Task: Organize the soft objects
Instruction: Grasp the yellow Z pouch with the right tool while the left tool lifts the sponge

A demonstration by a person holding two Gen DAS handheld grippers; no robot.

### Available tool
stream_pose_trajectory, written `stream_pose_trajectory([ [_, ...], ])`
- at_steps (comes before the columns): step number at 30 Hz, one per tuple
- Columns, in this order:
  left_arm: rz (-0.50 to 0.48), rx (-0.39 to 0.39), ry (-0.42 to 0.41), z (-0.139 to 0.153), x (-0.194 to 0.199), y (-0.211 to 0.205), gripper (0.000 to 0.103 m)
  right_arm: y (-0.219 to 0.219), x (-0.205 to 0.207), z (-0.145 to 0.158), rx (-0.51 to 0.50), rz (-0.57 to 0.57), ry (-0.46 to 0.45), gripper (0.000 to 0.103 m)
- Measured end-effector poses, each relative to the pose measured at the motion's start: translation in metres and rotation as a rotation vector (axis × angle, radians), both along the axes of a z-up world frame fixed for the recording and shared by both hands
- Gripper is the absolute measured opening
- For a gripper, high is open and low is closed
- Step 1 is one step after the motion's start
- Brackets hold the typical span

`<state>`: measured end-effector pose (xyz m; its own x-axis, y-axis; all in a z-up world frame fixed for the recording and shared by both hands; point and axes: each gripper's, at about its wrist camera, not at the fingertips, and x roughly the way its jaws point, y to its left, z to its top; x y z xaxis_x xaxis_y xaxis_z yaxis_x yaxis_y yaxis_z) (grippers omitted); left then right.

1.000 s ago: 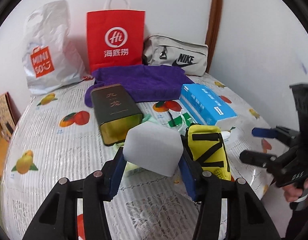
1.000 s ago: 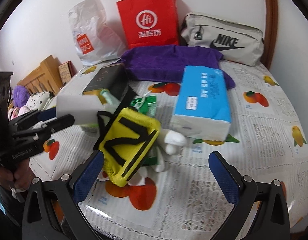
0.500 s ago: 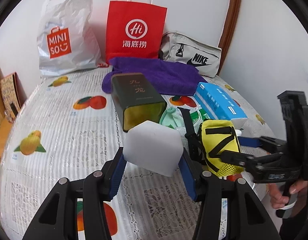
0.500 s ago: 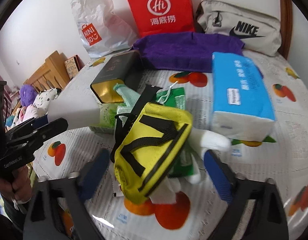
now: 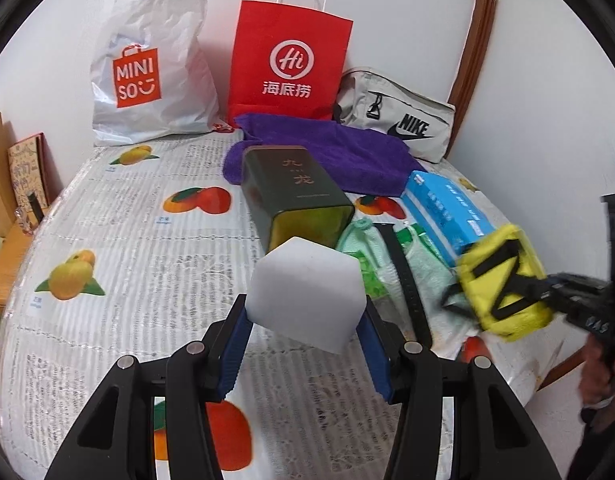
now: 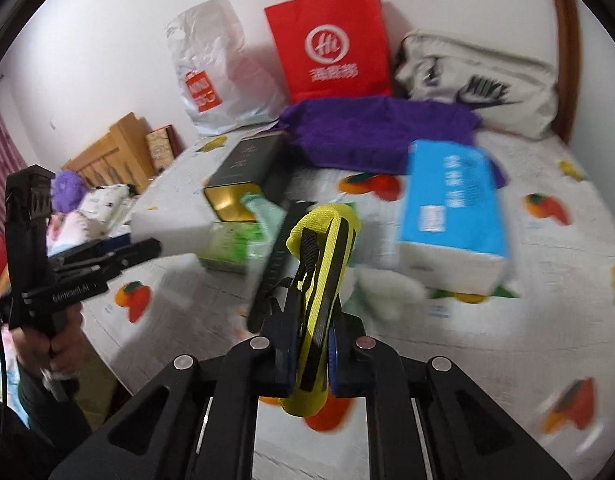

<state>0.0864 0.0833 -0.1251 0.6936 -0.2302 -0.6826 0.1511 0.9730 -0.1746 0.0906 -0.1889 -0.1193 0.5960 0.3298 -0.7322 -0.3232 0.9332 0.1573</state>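
My left gripper (image 5: 305,332) is shut on a white foam block (image 5: 305,294) and holds it above the fruit-print tablecloth (image 5: 147,264). My right gripper (image 6: 312,354) is shut on a yellow pouch with black straps (image 6: 321,280) and holds it lifted off the table; the pouch also shows in the left wrist view (image 5: 503,280), at the right. A purple towel (image 5: 327,152) lies at the back. A mint-green cloth (image 5: 371,240) and a white soft item (image 6: 387,292) lie mid-table.
A dark green tin box (image 5: 295,196) lies just beyond the block. A blue tissue pack (image 5: 443,208) sits right of it. A Miniso bag (image 5: 147,68), a red paper bag (image 5: 287,64) and a grey Nike pouch (image 5: 399,120) line the wall. Wooden furniture (image 6: 115,148) stands left.
My right gripper has closed on the yellow pouch and lifted it off the table. My left gripper, still holding the foam block, has shifted its view leftward.
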Motion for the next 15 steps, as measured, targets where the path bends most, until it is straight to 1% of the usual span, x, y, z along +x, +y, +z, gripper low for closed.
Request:
stream_pose_trajectory([
  [1, 0.007, 0.007, 0.004, -0.002, 0.000, 0.001, 0.050, -0.007, -0.004, 0.004, -0.033, -0.024, -0.012, 0.011],
  [3, 0.018, 0.009, 0.017, -0.006, 0.002, 0.003, 0.050, -0.019, -0.007, 0.005, -0.066, -0.049, -0.008, 0.011],
  [5, 0.019, -0.002, 0.032, -0.011, 0.003, 0.006, 0.050, -0.031, -0.009, 0.003, -0.069, -0.073, -0.006, 0.011],
  [7, 0.020, -0.001, 0.048, -0.016, 0.005, 0.006, 0.050, -0.040, -0.007, -0.006, -0.067, -0.084, 0.027, 0.011],
  [9, 0.026, 0.010, 0.060, -0.020, 0.006, 0.006, 0.052, -0.042, -0.007, -0.016, -0.074, -0.080, 0.051, 0.013],
  [13, 0.039, 0.033, 0.095, -0.032, 0.008, 0.005, 0.052, -0.036, -0.008, -0.034, -0.084, -0.037, 0.081, 0.015],
  [14, 0.043, 0.037, 0.104, -0.034, 0.009, 0.005, 0.052, -0.033, -0.010, -0.036, -0.081, -0.030, 0.078, 0.017],
  [15, 0.046, 0.039, 0.114, -0.036, 0.010, 0.005, 0.052, -0.031, -0.011, -0.037, -0.080, -0.022, 0.074, 0.022],
])
